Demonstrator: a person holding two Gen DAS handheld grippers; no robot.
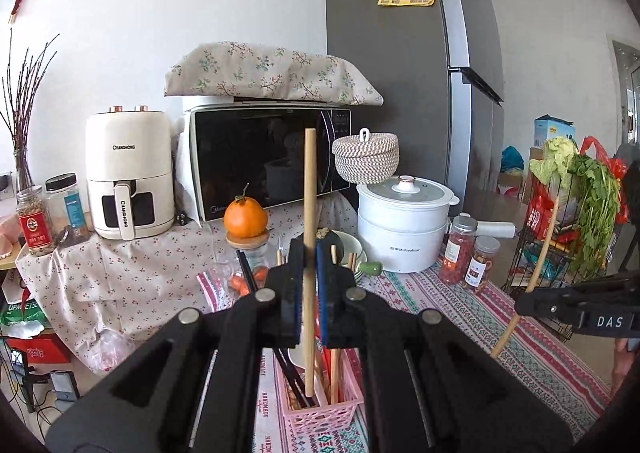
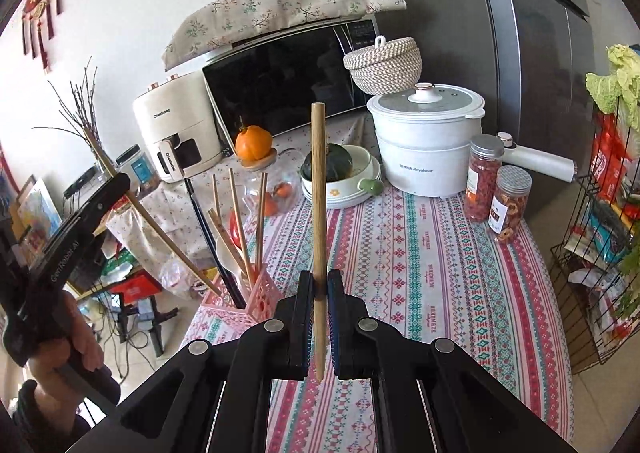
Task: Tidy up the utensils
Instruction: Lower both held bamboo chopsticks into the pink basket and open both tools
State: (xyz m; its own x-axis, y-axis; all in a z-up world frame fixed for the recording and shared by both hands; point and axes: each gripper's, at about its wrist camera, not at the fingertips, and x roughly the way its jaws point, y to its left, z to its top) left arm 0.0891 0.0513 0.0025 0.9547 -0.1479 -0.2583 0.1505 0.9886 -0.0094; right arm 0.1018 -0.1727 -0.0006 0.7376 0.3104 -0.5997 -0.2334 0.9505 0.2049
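My left gripper (image 1: 309, 253) is shut on a wooden chopstick (image 1: 309, 189) that stands upright, its lower end down inside the pink basket (image 1: 320, 417). The basket holds several chopsticks and a white spoon. My right gripper (image 2: 320, 285) is shut on a second wooden chopstick (image 2: 319, 189), held upright above the patterned tablecloth. In the right wrist view the pink basket (image 2: 230, 311) sits at the table's left edge, and the left gripper (image 2: 116, 181) holds its chopstick slanting into it. The right gripper also shows in the left wrist view (image 1: 528, 303).
A white steamer pot (image 1: 404, 221), two spice jars (image 1: 470, 257), a bowl with a green squash (image 2: 340, 173), a glass jar with an orange (image 1: 245, 219), a microwave (image 1: 272, 161) and an air fryer (image 1: 130, 173) stand behind. A wire rack (image 2: 596, 253) is at right.
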